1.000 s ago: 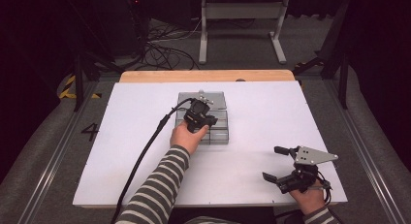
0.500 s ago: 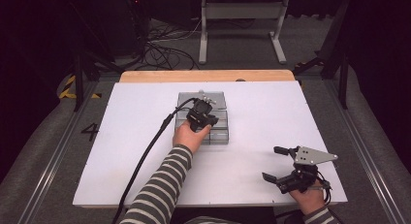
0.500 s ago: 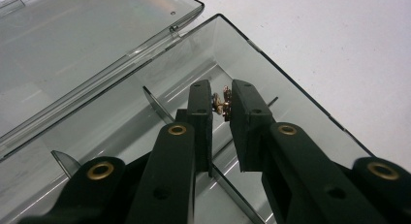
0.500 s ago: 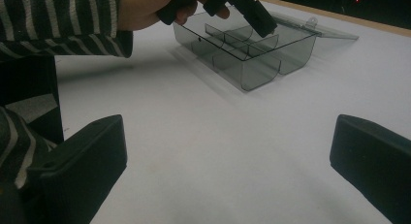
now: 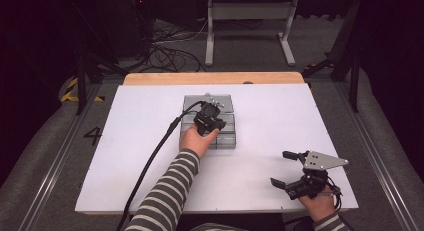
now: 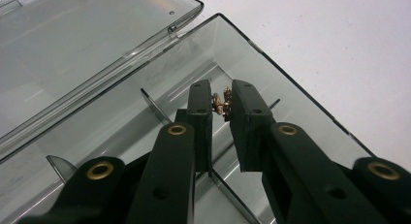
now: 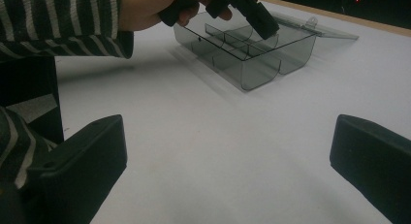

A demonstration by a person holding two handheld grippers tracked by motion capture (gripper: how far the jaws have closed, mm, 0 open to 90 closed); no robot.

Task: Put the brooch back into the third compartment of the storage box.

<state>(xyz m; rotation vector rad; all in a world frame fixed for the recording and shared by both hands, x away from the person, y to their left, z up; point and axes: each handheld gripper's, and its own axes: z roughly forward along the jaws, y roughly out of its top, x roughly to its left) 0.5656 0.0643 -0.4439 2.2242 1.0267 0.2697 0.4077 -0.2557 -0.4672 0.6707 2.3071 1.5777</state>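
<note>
A clear smoky plastic compartment box (image 5: 225,139) lies mid-table with its lid (image 6: 87,40) swung open at the far side. My left gripper (image 5: 214,107) reaches down into a compartment of the box (image 6: 271,59) and is shut on a small gold-coloured metal piece (image 6: 222,104), pinched between the fingertips (image 6: 200,100). In the right gripper view the same box (image 7: 252,64) sits ahead, with the left gripper (image 7: 261,20) dipping into it from a striped-sleeved hand. My right gripper (image 5: 281,168) rests near the table's front right corner, open with nothing between its jaws.
The white tabletop (image 5: 280,116) has a wooden strip (image 5: 215,78) along its far edge. A black cable (image 5: 150,163) trails from the left gripper toward the front edge. Beyond the table are a metal stand (image 5: 250,21) and loose cables on the floor.
</note>
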